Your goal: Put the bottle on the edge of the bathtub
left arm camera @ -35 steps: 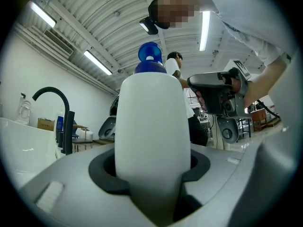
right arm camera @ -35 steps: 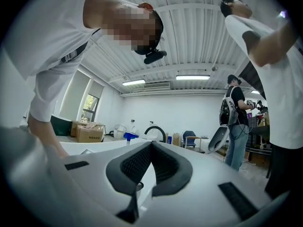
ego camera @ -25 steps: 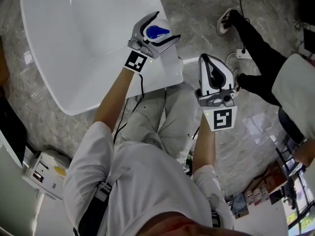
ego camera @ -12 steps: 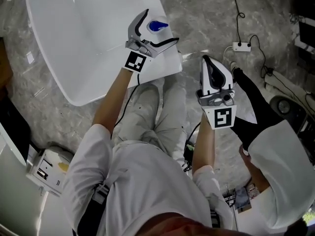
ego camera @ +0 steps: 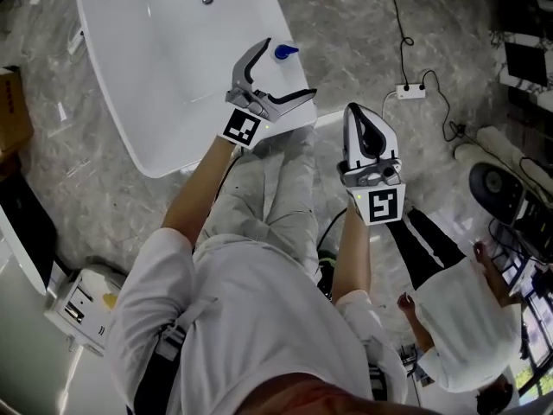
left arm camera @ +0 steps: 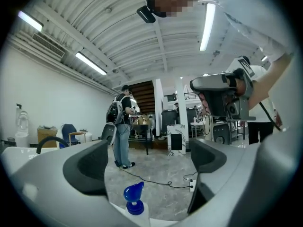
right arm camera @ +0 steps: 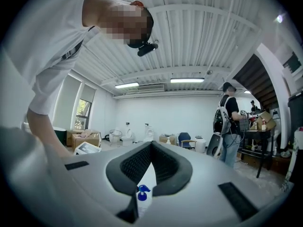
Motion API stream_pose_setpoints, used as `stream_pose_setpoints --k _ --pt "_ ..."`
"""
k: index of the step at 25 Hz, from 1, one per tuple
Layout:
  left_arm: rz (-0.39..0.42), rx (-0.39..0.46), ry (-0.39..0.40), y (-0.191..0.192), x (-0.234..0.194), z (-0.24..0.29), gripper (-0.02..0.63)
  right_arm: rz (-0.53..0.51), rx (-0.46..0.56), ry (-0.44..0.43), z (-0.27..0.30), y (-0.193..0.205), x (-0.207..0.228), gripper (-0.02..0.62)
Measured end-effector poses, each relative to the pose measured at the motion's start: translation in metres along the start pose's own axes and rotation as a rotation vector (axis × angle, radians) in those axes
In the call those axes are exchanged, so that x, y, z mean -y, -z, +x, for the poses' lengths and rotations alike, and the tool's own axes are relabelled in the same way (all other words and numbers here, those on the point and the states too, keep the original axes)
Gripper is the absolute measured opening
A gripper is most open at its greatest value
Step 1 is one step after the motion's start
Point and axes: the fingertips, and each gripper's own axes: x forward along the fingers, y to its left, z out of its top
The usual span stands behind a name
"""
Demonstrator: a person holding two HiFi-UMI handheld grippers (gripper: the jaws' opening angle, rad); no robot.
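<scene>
The bottle [ego camera: 284,53] stands upright on the flat rim of the bathtub [ego camera: 155,76], close to the corner nearest the person. It has a pale, smooth body and a glossy blue cap with a pointed, nozzle-like top. The bathtub is a white, shiny, rounded shell with a metal drain in its floor.

The left claw [ego camera: 289,67] is released. In the left gripper view its two dark, curved, matte pads [left arm camera: 87,167] stand wide apart, with the bottle [left arm camera: 134,200] low between them and touching neither. The right claw [ego camera: 354,115] is clenched on nothing and held off the bathtub's side, above the floor. Its ribbed black pads [right arm camera: 137,167] meet at the tip, and the bottle [right arm camera: 142,195] shows through the gap below them.

The floor [ego camera: 346,24] is grey, veined, polished stone. A black cable runs over it to a white power strip [ego camera: 409,89]. The room has white walls and a ribbed white ceiling with strip lights [left arm camera: 206,25]. A person with a backpack [left arm camera: 120,126] stands farther off.
</scene>
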Motion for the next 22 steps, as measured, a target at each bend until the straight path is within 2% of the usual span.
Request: stream_pose_setpoints --k 2,8,12,15,20,22 --pt "0.011 0.006 0.011 -0.026 0.004 -0.011 0.528 0.001 0.016 0.009 -0.004 -0.021 -0.007 0.002" --pt "0.010 0.013 0.055 -0.104 0.031 -0.054 0.409 0.013 0.036 0.010 -0.030 -0.078 -0.036 0.002" --pt "0.018 0.068 0.078 -0.157 0.040 -0.087 0.314 0.001 0.048 -0.003 -0.037 -0.117 -0.065 0.002" --pt "0.024 0.105 0.061 -0.188 0.039 -0.115 0.208 -0.026 0.043 -0.022 -0.038 -0.138 -0.091 0.002" --pt "0.074 0.100 0.011 -0.222 0.046 -0.154 0.053 -0.029 0.032 -0.054 -0.048 -0.158 -0.122 0.002" --pt "0.027 0.122 -0.024 -0.232 0.044 -0.169 0.001 -0.030 0.027 -0.068 -0.048 -0.162 -0.133 0.002"
